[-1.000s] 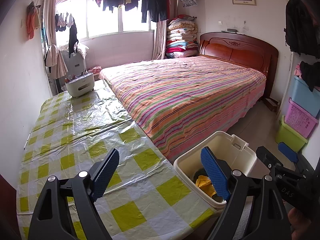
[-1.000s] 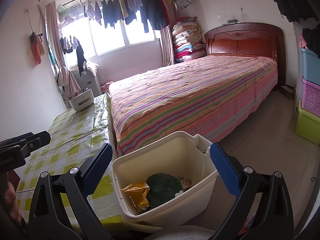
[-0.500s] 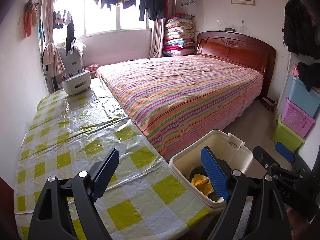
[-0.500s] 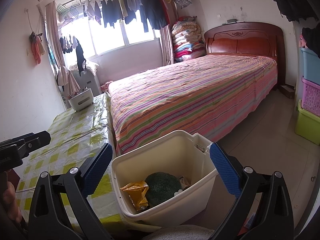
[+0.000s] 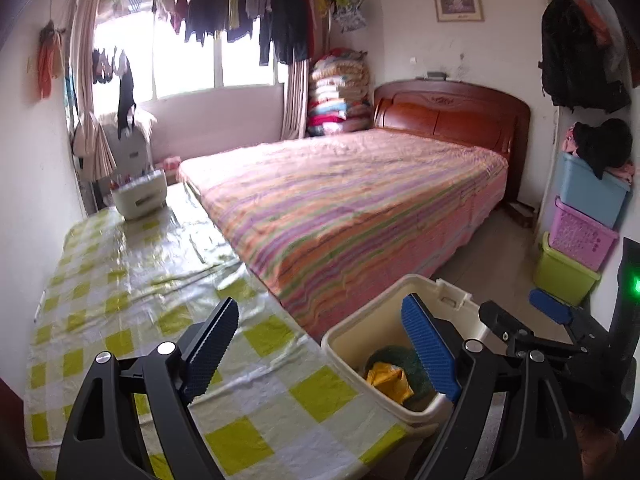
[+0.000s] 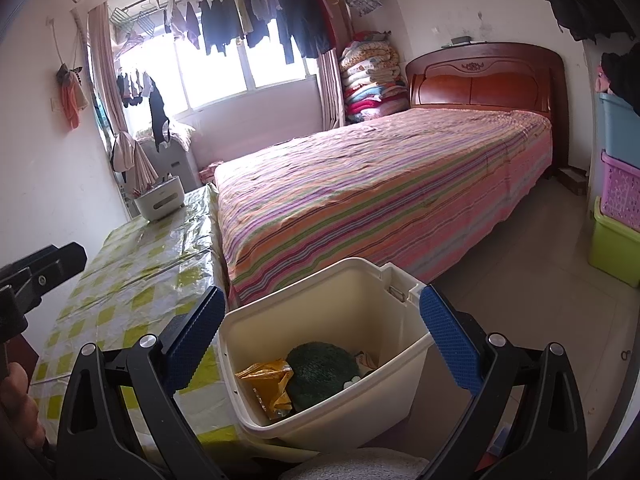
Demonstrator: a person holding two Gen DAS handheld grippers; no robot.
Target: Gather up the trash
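Cream bin [image 6: 332,360], holding a yellow wrapper [image 6: 266,384] and a dark green pad [image 6: 322,374], sits between the right gripper [image 6: 322,332]'s released fingers. Left gripper [image 5: 320,348], also released, has swung slightly; the counter [image 5: 132,280] ahead seems bare of trash, so collecting is probably done.

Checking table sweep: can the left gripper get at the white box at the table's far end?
Probably yes. Left gripper is open and empty, with only bare checked tablecloth between it and the white box.

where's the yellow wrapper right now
The yellow wrapper lies inside the cream bin, on its left side against the dark green round pad. The bin stands at the near corner of the checked table, in front of the striped bed.
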